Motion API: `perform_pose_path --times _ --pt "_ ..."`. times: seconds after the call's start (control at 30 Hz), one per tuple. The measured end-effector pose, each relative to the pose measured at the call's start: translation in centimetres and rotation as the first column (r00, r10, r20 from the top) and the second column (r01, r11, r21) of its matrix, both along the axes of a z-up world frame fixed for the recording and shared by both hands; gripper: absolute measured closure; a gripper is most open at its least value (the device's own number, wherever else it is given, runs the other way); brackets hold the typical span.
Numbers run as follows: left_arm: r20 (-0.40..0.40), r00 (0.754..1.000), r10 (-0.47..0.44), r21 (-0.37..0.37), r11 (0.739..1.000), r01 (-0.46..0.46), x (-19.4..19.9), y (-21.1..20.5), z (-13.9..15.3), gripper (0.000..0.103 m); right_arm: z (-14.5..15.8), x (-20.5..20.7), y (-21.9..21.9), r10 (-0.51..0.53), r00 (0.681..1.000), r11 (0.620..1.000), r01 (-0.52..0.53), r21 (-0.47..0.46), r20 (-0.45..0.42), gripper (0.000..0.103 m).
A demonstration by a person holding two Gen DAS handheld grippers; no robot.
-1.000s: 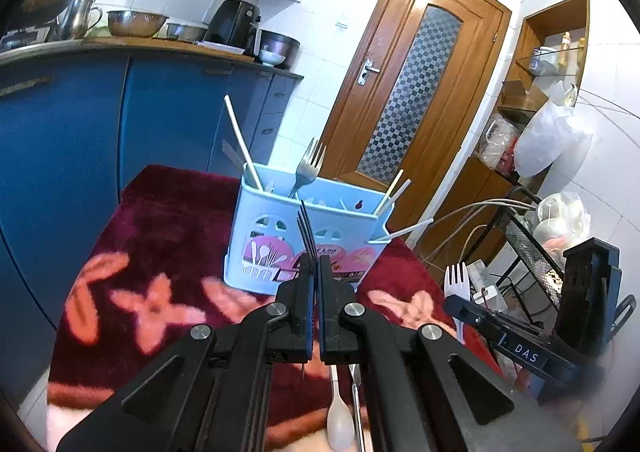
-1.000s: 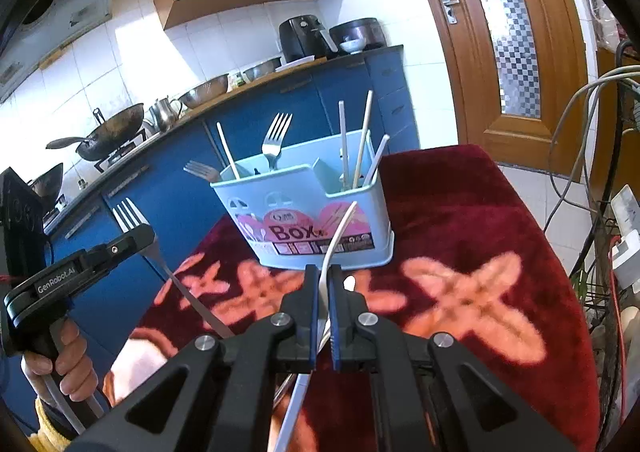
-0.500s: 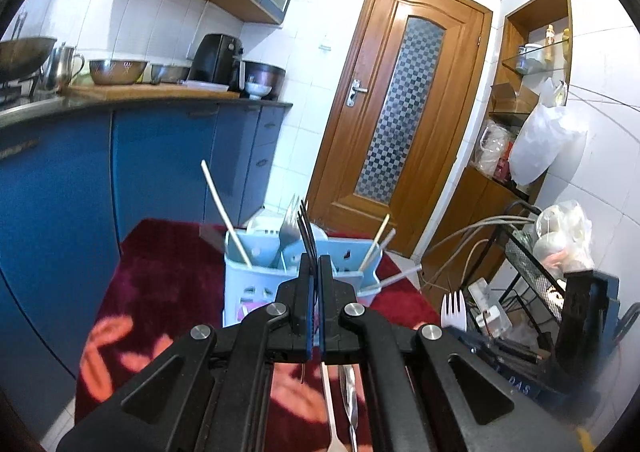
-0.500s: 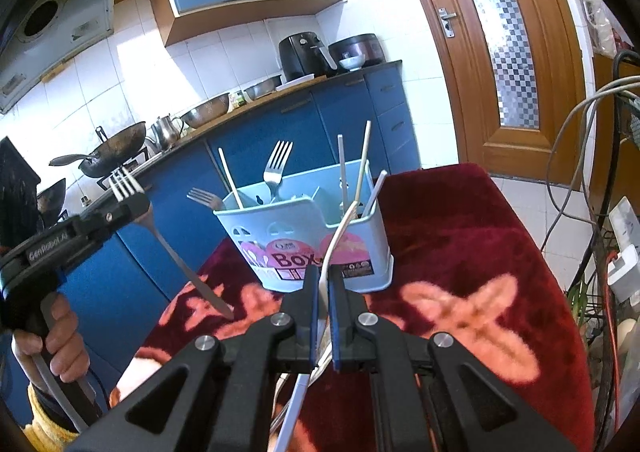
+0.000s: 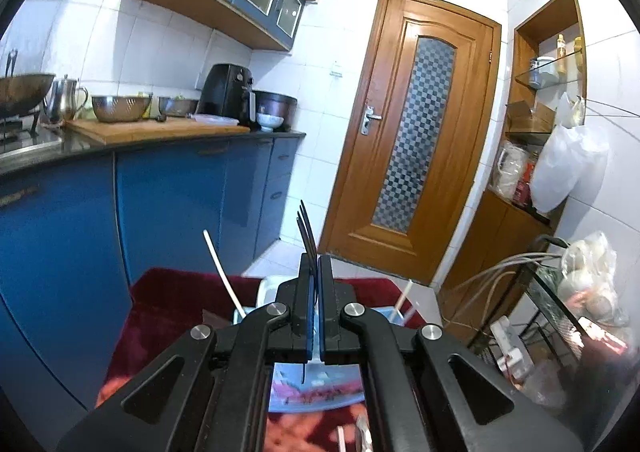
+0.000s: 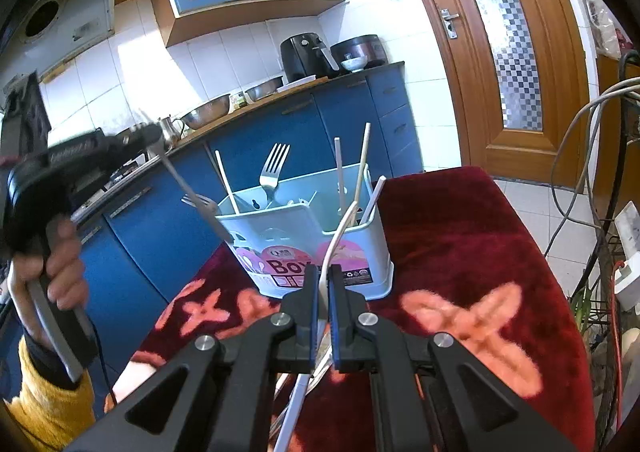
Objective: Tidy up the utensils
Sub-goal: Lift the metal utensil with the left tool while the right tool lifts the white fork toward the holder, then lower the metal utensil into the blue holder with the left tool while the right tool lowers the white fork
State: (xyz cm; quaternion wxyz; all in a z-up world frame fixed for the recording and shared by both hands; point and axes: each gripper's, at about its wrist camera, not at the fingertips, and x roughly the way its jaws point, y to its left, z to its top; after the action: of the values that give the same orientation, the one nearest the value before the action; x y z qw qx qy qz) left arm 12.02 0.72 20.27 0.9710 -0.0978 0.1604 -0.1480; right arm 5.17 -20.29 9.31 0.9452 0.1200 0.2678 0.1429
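— So, what have your fingers got, left side first?

— My left gripper (image 5: 313, 316) is clamped on a fork (image 5: 307, 234). Its handle is pinched between the pads and its tines stick out past the fingertips, pointing up and away from me. In the right wrist view the same fork (image 6: 196, 201) runs on a slant, handle end down toward the caddy's left rim.

— And the other one?

— My right gripper (image 6: 323, 316) is closed on a thin white utensil (image 6: 340, 230), a curved handle I take for a spoon's, though the bowl is hidden below the jaws. Its free end arcs up toward the chopstick side of the holder.

— Where does the caddy sit from each?

— The light blue utensil box (image 6: 304, 236) stands upright on the red flowered cloth (image 6: 460, 236). From the left wrist view it lies directly under and just ahead of my fingers; only its rim (image 5: 268, 288) and printed front show around the jaws. From the right it is straight ahead, near but apart.

— So which hand goes first?

— The left, I judge. It is nearer, almost over the compartment where another fork (image 6: 272, 167) stands tines up. The fork's long axis is tilted, so the handle must come closer to vertical to drop inside the rim instead of catching on it.

— Anything in the way?

— A white chopstick (image 5: 222, 272) leans in that corner, close to the path down.
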Motion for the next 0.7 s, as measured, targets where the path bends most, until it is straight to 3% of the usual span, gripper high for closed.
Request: perform_pose_path --times 0.23,0.7 --pt "0.040 0.998 0.042 0.015 0.999 -0.042 1.9 0.0 0.6 0.103 0.0 0.4 0.0 -0.003 1.000 1.000 0.003 -0.017 0.016 0.097" --pt "0.039 0.998 0.040 0.003 0.999 -0.040 5.1 0.2 1.5 0.103 0.1 1.2 0.1 -0.005 0.999 1.000 0.006 -0.027 0.031 0.097"
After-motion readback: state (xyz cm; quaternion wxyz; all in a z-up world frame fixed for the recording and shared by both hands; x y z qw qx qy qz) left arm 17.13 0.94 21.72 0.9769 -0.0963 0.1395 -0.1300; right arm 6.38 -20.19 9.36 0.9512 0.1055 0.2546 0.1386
